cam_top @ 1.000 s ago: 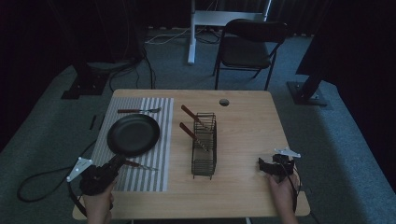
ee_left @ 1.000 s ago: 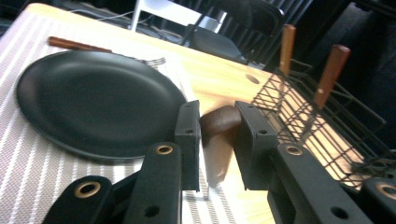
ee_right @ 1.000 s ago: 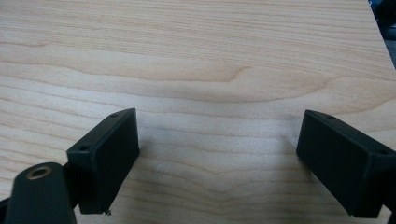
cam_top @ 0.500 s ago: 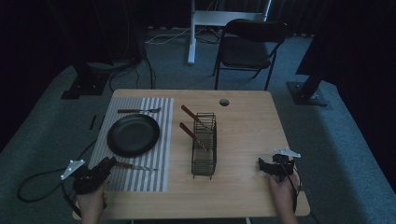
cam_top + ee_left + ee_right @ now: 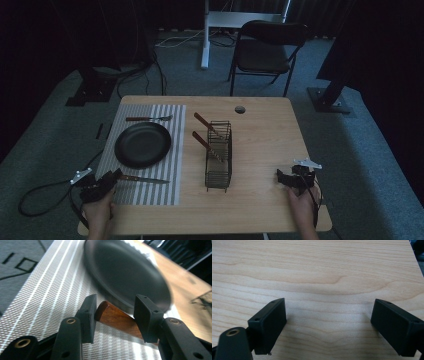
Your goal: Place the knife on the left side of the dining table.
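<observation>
Wooden-handled table knife [image 5: 142, 179] lies flat on the grey-and-white striped woven placemat [image 5: 169, 150], near the table's [image 5: 260, 145] front-left corner, in front of the round black plate [image 5: 143, 144]; long axis runs left to right along the front edge, blade toward the black wire basket [image 5: 219, 157]; handle end [image 5: 115, 318] sits between the left gripper's [image 5: 111, 178] jaws; jaws have just been opening and stand parted, the left pad close to the wood, contact not certain; left hand [image 5: 97, 210] low and near level, far nearer than the right; right gripper [image 5: 283, 178] rests over bare wood near the front-right corner, jaws spread wide, nothing between them.
</observation>
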Demonstrator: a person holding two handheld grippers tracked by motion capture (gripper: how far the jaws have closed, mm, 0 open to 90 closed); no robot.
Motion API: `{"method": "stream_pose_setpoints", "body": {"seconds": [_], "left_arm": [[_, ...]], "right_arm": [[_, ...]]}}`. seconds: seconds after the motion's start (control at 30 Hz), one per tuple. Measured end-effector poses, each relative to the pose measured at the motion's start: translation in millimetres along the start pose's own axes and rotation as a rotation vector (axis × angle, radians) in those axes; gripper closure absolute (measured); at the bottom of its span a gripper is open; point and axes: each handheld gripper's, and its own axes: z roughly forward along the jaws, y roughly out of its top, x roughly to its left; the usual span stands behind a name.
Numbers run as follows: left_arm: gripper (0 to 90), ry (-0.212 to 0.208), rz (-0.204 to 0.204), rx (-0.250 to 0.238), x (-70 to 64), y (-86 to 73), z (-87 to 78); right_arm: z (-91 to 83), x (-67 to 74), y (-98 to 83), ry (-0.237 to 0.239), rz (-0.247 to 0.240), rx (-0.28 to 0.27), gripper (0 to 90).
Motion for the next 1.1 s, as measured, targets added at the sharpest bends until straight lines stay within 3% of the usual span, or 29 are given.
{"method": "stream_pose_setpoints", "body": {"seconds": [0.13, 0.2, 0.37, 0.47, 0.7, 0.77, 0.9, 0.93, 1.1], "left_arm": [[51.4, 0.051, 0.022, 0.043, 3.0, -4.1, 9.5], [48.7, 0.088, 0.059, 0.069, 3.4, -6.5, 13.4], [47.3, 0.102, 0.112, 0.066, 1.1, -8.4, 14.5], [44.2, 0.139, 0.175, 0.064, -2.4, -8.5, 17.4], [42.6, 0.148, 0.202, 0.065, -3.6, -5.3, 15.8], [42.5, 0.152, 0.250, 0.061, -6.4, -3.9, 9.9], [42.3, 0.147, 0.262, 0.061, -7.2, -3.6, 5.8], [40.8, 0.132, 0.283, 0.072, -8.5, -5.4, -0.4], [36.3, 0.074, 0.299, 0.105, -13.1, -10.6, -10.9]], "right_arm": [[0.0, 0.0, 0.0, 0.000, 0.000, 0.000, 12.0], [0.0, 0.0, 0.0, 0.000, 0.000, 0.000, 12.0], [0.0, 0.0, 0.0, 0.000, 0.000, 0.000, 12.0], [0.0, 0.0, 0.0, 0.000, 0.000, 0.000, 12.0], [0.0, 0.0, 0.0, 0.000, 0.000, 0.000, 12.0], [0.0, 0.0, 0.0, 0.000, 0.000, 0.000, 12.0], [0.0, 0.0, 0.0, 0.000, 0.000, 0.000, 12.0], [0.0, 0.0, 0.0, 0.000, 0.000, 0.000, 12.0], [0.0, 0.0, 0.0, 0.000, 0.000, 0.000, 12.0]]}}
